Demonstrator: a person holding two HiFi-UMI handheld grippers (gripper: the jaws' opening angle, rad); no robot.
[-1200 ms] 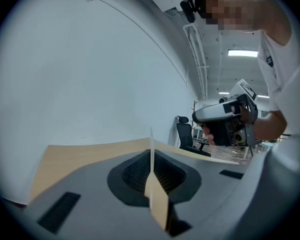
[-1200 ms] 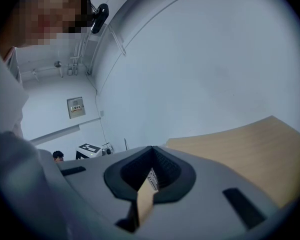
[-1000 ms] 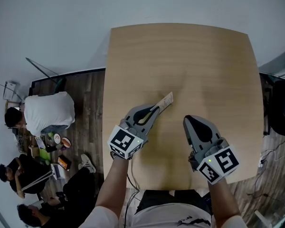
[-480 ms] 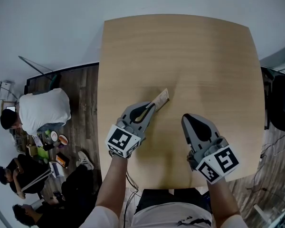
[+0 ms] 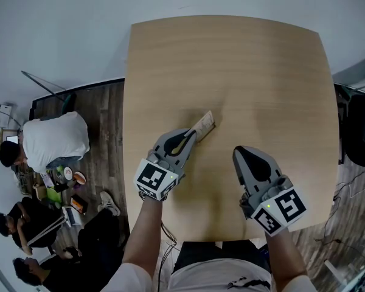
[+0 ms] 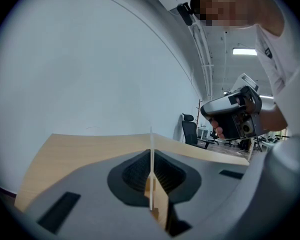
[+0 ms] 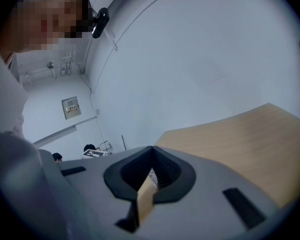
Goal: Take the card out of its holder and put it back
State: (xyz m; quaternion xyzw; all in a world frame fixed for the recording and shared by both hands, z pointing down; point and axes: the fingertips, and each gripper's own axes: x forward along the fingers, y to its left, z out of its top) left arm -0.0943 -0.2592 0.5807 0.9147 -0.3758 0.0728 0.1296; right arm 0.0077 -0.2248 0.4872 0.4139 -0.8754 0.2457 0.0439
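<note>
As seen from the head view, the desk (image 5: 231, 59) is a pale, matt wood-grain top with rounded corners.

Left gripper (image 5: 192, 135): grey moulded shell, black ribbed pads, and a cube of black-and-white square markers at the rear. Its tongs are pinched narrow on the holder (image 5: 204, 124), a flat tan rectangle, kraft-like, with a paler rim. The holder's free end sticks out past the tips, over the middle of the desk. Whether it touches the wood cannot be told. In the left gripper view the holder stands edge-on, a thin pale line between the pads.

Right gripper (image 5: 241, 154): same build, well apart from the left one. The right gripper view shows its tongs closed on the card (image 7: 146, 196), a small tan slip seated deep between the ribbed pads (it does not show from above). A white patch (image 7: 152, 176) at the card's upper end carries dark print, too small to read.

Beside the desk lies a dark plank floor (image 5: 103, 120), where several people (image 5: 55, 142) sit.
</note>
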